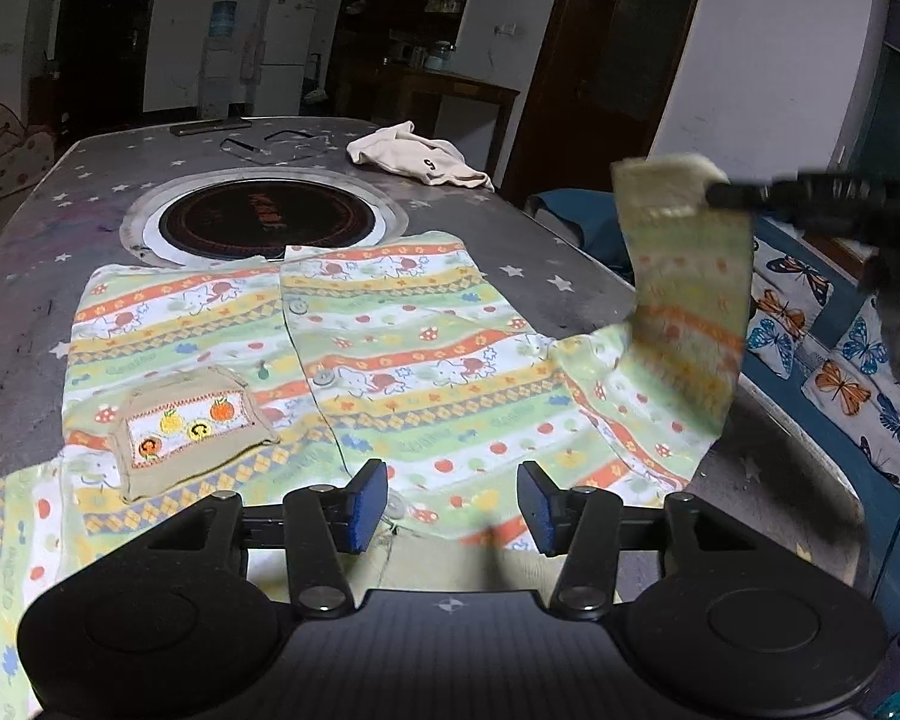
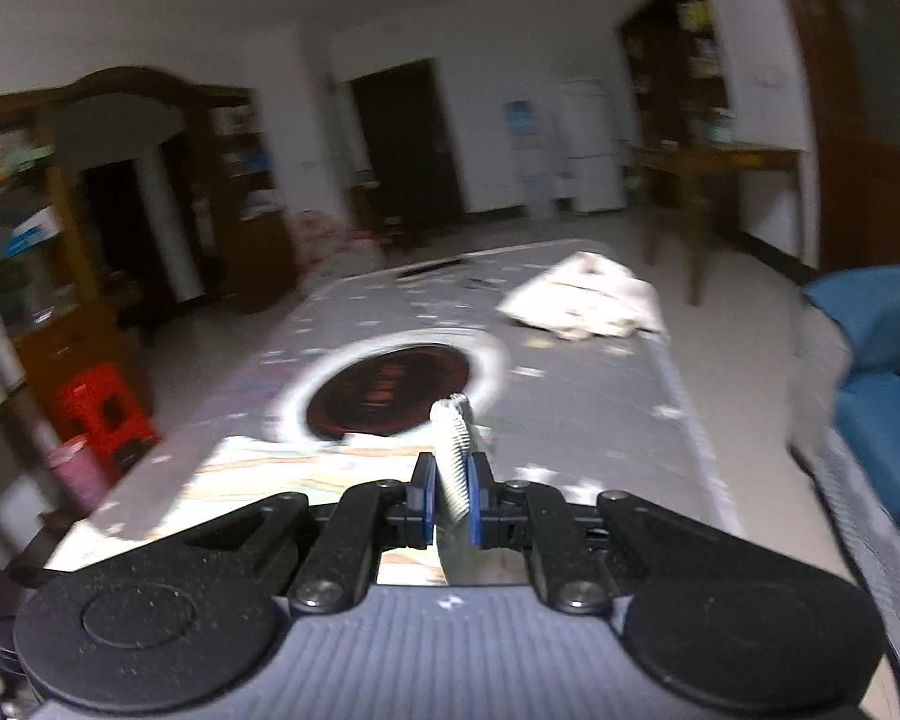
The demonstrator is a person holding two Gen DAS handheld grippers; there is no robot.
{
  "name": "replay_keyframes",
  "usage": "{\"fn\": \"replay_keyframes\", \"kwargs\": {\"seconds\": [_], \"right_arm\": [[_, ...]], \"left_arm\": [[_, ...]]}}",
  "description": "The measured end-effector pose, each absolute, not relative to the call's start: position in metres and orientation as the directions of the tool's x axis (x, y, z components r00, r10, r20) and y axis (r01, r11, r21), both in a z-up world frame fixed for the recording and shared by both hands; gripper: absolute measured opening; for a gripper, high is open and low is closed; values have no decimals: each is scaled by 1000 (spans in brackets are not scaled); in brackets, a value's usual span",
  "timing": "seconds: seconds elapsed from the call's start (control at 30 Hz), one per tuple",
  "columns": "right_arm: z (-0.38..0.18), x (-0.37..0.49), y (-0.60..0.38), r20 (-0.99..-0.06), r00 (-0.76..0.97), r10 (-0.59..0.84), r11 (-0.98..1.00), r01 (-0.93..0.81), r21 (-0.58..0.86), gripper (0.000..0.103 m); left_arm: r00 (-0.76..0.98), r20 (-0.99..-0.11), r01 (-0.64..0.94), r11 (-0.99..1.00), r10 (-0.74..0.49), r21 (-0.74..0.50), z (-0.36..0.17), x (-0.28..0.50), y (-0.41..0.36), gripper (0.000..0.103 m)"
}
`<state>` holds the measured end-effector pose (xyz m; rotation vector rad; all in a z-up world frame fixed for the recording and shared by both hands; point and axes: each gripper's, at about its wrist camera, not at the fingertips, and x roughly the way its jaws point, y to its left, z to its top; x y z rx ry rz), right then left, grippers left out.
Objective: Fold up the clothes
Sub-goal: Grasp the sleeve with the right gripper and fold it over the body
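My left tongs (image 1: 452, 504) hang apart over the near hem of the striped shirt (image 1: 354, 360), spread flat on the table (image 1: 570, 294). My right tongs (image 2: 450, 501) clamp 1 sleeve cuff (image 2: 455, 450), lifted right (soft, light, floppy; best pinched at edges).

My work surface is a grey table (image 1: 576, 300) printed with pale stars. A round dark cooktop (image 1: 264, 221) with a metal ring is set into its middle. On it, nearest me, lies the striped child's shirt (image 1: 360, 360), spread flat. A crumpled cream garment (image 1: 417, 157) sits at the far right edge. A dark flat bar (image 1: 210, 127) lies along the far end.
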<state>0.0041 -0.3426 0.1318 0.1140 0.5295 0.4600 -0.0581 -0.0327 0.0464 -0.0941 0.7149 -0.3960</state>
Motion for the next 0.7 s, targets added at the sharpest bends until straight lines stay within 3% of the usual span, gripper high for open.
{"fn": "replay_keyframes", "kwargs": {"seconds": [0.37, 0.7], "right_arm": [[151, 9, -233, -446, 617, 648, 746, -631, 211, 9], [121, 1, -165, -517, 492, 700, 663, -716, 216, 9]], "left_arm": [[706, -603, 279, 929, -371, -245, 45, -73, -14, 53], [719, -598, 244, 935, -353, -258, 43, -83, 0, 56]]}}
